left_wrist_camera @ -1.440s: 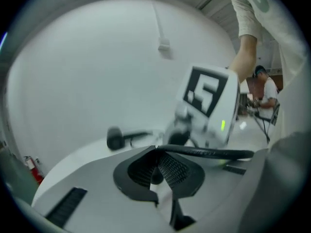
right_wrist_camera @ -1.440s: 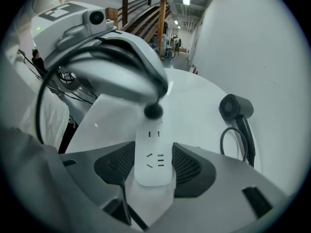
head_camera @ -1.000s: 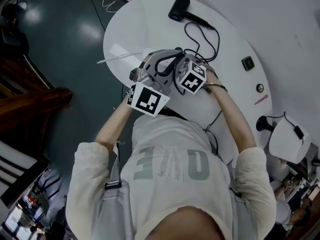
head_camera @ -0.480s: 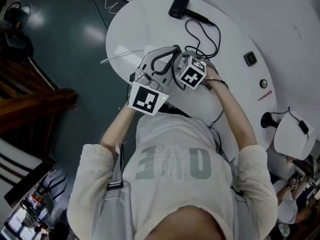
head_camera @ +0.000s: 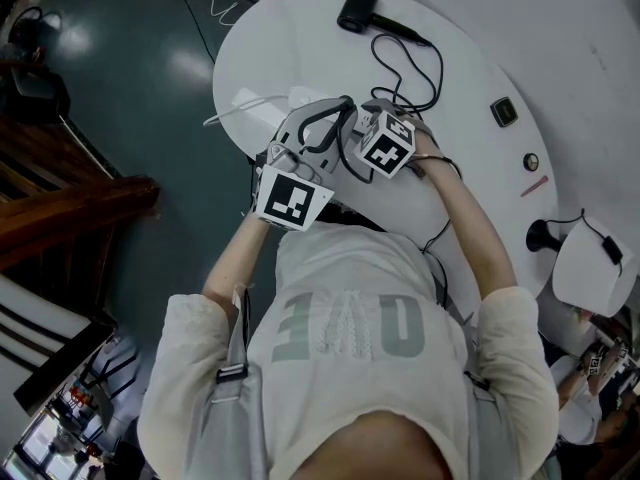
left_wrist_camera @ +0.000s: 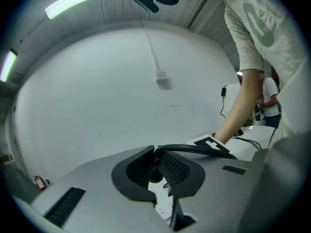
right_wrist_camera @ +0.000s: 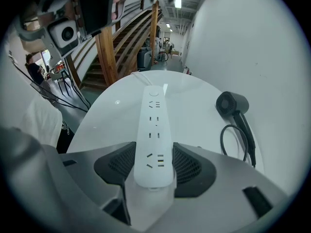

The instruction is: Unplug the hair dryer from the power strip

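Right tool [right_wrist_camera: 154, 168] is clamped on the near end of the white power strip [right_wrist_camera: 151, 125], pinning it to the desk [right_wrist_camera: 194, 98]. Left tool [left_wrist_camera: 155, 160] hangs just above that same end, jaws almost together on the hair dryer's black plug [left_wrist_camera: 155, 174], with the cord [left_wrist_camera: 199, 149] running out sideways. Every socket showing on the strip is bare, so the plug looks free. The danger now is the thin pinch: a tug on the cord could slide it through the pads, or drag the hair dryer [right_wrist_camera: 232, 105], which lies well beyond the strip's far right side. The cord's loops lie between strip and dryer and could snag. Past the strip's far end, a wooden staircase [right_wrist_camera: 127, 42].
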Action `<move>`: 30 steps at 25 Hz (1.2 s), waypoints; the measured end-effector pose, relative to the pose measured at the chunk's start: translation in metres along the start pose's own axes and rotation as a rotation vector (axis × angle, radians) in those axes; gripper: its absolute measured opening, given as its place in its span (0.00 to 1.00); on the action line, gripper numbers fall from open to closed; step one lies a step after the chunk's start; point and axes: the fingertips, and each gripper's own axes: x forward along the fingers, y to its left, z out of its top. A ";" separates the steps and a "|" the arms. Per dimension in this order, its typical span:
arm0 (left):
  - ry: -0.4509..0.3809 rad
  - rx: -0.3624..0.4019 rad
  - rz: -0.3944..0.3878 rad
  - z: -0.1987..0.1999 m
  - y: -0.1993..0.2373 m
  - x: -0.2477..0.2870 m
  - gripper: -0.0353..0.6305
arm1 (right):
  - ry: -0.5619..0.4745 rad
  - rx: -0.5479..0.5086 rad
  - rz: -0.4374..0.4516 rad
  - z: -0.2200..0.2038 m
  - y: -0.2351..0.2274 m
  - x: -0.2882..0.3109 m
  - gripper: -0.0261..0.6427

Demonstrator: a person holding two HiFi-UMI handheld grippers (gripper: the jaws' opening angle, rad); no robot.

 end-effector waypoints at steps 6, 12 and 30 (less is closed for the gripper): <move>0.117 -0.053 0.079 -0.038 0.011 -0.013 0.10 | 0.013 -0.001 0.000 -0.004 0.001 0.000 0.40; 0.192 0.031 0.087 -0.065 0.013 -0.029 0.10 | 0.006 0.006 -0.006 -0.005 0.002 0.000 0.40; 0.470 0.291 0.091 -0.169 0.014 -0.058 0.10 | 0.012 0.012 -0.021 0.000 0.002 0.001 0.40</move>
